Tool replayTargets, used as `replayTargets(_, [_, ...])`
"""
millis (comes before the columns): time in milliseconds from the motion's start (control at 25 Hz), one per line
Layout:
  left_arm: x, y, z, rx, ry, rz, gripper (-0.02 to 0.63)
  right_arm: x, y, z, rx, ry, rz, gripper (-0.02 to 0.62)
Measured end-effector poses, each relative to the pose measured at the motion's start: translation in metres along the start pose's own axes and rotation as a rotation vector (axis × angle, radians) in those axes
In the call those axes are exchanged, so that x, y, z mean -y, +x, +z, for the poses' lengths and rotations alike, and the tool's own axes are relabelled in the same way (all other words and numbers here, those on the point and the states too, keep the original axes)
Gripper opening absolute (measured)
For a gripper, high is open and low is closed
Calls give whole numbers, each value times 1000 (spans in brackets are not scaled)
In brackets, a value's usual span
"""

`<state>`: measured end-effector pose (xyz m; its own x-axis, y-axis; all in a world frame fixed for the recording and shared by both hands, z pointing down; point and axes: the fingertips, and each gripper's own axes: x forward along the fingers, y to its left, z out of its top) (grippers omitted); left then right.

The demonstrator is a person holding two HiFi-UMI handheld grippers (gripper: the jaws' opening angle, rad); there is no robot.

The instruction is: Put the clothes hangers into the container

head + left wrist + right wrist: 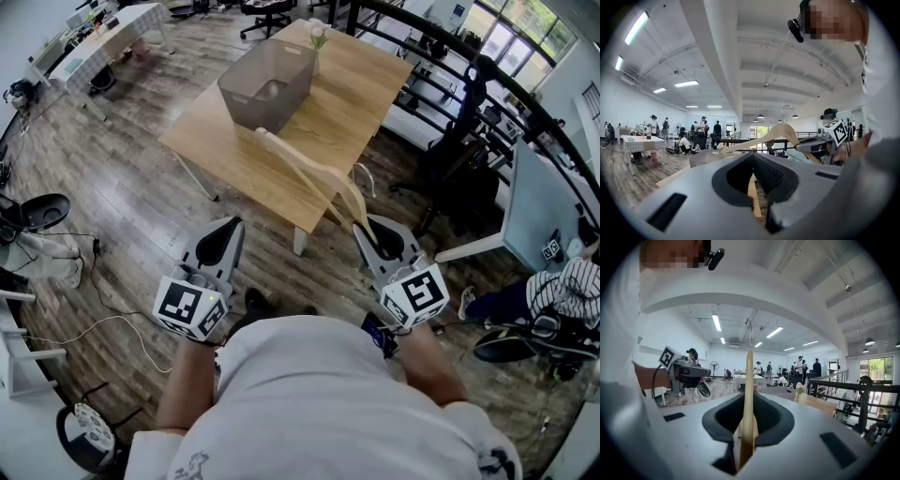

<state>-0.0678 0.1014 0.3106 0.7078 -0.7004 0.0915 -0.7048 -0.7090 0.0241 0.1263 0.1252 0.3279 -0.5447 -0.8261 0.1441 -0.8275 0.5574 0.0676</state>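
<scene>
- Right tool point(368, 232) clenched on a wooden hanger point(314, 173), which sits edge-on between the jaws.
- Hanger runs ahead of the right tool over the surface point(361, 98); its far tip is near the grey container point(251, 101).
- Left tool point(225, 236) jaws together, nothing in them, beside right tool.

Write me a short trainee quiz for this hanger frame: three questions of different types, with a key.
1. True or false: the left gripper holds nothing.
2. Multiple choice: the grey container stands
A) on the wooden table
B) on the floor
C) on an office chair
3. Fill in the blank: the wooden hanger is clamped in the ___ gripper.

Key
1. True. Its jaws are together and empty.
2. A.
3. Right. The right gripper pinches one end of the hanger, and the other end points toward the container.
</scene>
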Motion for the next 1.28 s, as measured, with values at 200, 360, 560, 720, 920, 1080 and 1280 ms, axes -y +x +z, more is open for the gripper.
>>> replayTargets(200, [-12,3,-1,-4,-5,-3,6,-1,11,-1,-10,-5,-5,61])
replayTargets(360, [-20,5,-4,-6,-14,-8,6,-2,20,-3,-22,-5,-8,61])
replayTargets(560, [-39,6,-9,-7,-24,-10,6,-5,39,-4,-22,-8,-11,61])
replayTargets(720, [-67,6,-7,-12,-24,-19,6,-8,64,3,-22,-7,-23,61])
replayTargets(920, [-110,3,-8,-25,-18,-43,6,-14,101,11,-24,-2,-62,61])
replayTargets(1080, [-152,4,-7,-39,-6,-70,6,-18,136,17,-20,-3,-94,61])
replayTargets(1280, [-186,0,-5,-52,5,-104,6,-21,160,21,-23,-1,-149,61])
